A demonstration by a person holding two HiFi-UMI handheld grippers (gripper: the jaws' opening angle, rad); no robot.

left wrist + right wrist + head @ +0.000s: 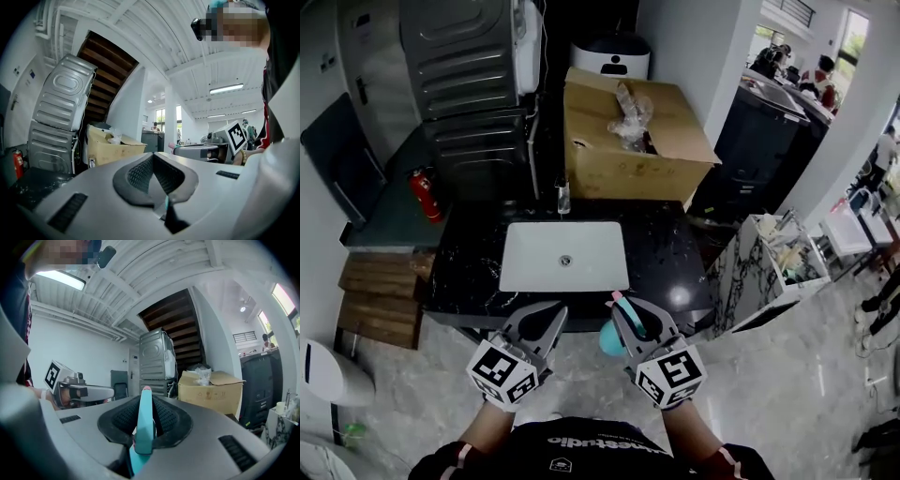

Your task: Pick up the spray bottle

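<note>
My right gripper (626, 309) is shut on a teal spray bottle (610, 338) with a pink tip, held level just in front of the black countertop (670, 258). In the right gripper view the bottle's narrow teal head (144, 427) stands upright between the black pads (171, 420), its pink tip poking above them. My left gripper (553, 314) hovers beside it on the left, jaws together with nothing between them. The left gripper view shows its pads (140, 173) meeting at the tip, and the right gripper (206, 151) off to the side.
A white sink (564, 255) sits in the countertop, a small faucet (563, 197) behind it. Farther back are an open cardboard box (628, 131) and stacked grey machines (473, 84). A red fire extinguisher (424, 194) stands at left, a marble-patterned cabinet (759, 272) at right.
</note>
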